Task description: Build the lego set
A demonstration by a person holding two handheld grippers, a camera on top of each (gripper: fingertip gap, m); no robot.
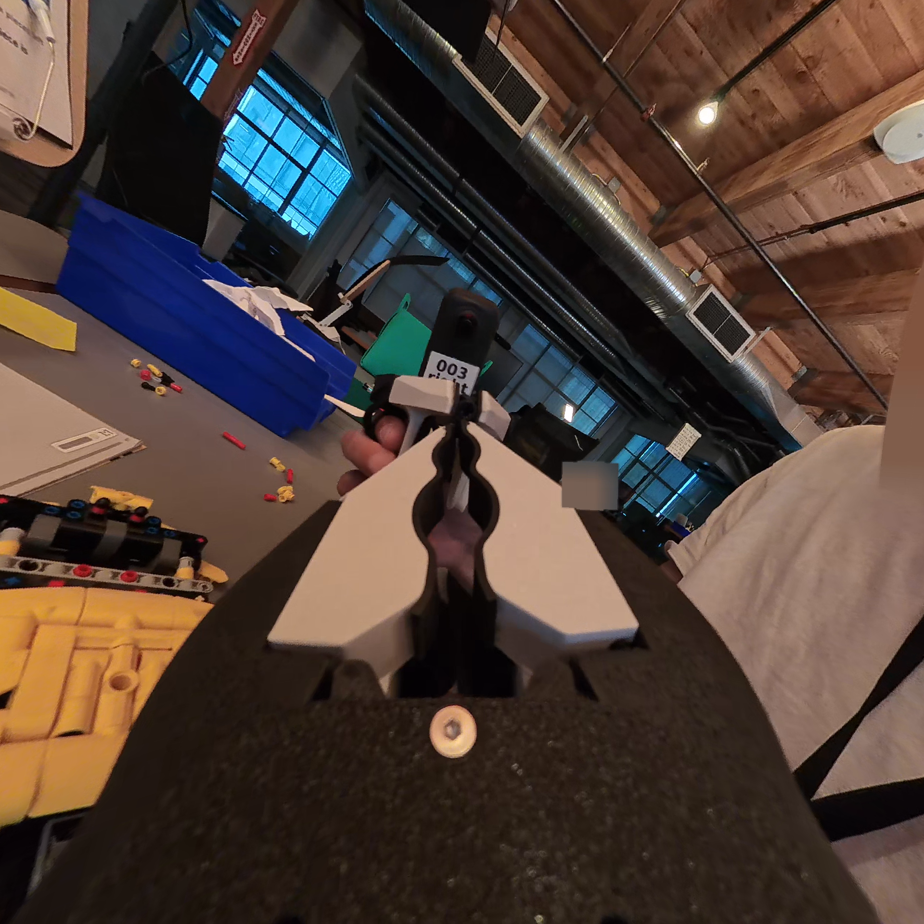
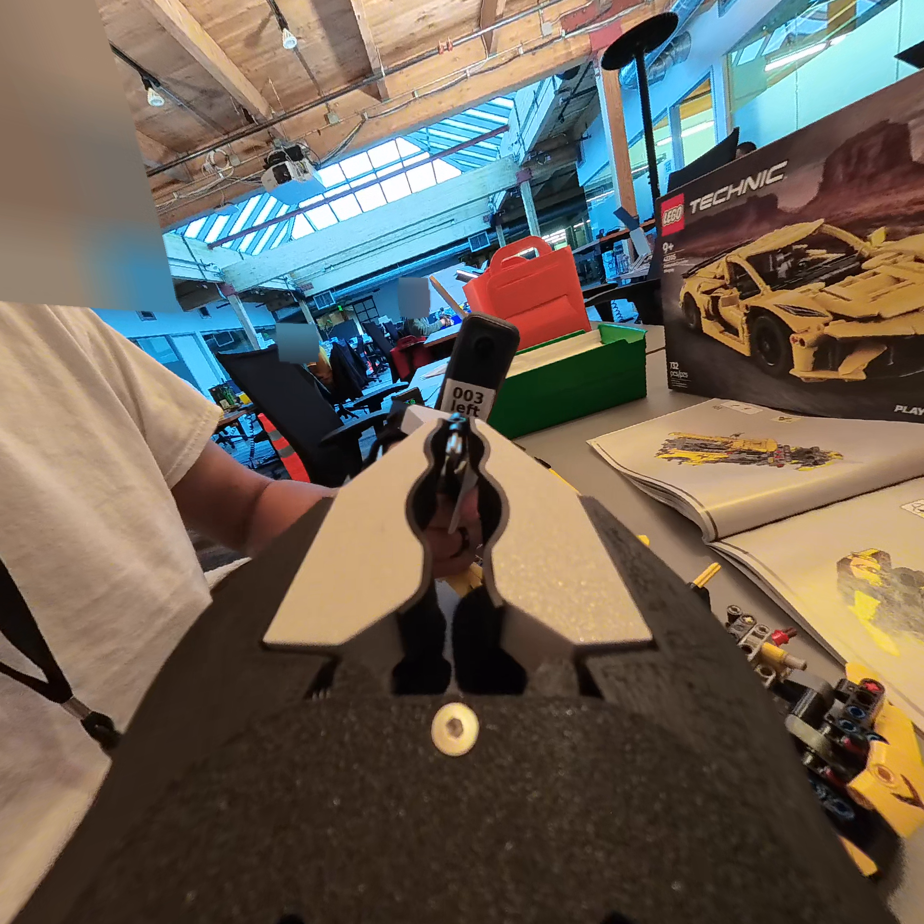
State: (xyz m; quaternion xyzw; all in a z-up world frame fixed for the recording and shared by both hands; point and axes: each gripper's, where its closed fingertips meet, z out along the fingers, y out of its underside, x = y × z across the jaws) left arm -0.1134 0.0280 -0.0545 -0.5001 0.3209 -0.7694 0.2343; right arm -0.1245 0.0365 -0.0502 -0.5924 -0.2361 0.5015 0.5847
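The white wedge-shaped fingers (image 1: 530, 545) of the left gripper (image 1: 457, 440) meet at their tips, and those of the right gripper (image 2: 452, 430) do likewise; a small grey and black piece seems pinched where the two grippers come nose to nose, though what it is cannot be told. The two grippers point at each other, raised above the grey table (image 1: 190, 450).

The partly built yellow and black lego car (image 1: 95, 600) lies on the table below the left gripper, and its end (image 2: 860, 750) shows low in the right wrist view. Loose red and yellow pins (image 1: 280, 480) are scattered on the table beyond it. An open instruction booklet (image 2: 750, 470) lies near the car, with the lego set's cardboard box (image 2: 800, 300) standing behind it. A long blue plastic bin (image 1: 190, 320) holds crumpled white paper. A green plastic tray (image 2: 570, 380) sits beside the box. A person in a white shirt (image 2: 75, 475) holds both grippers.
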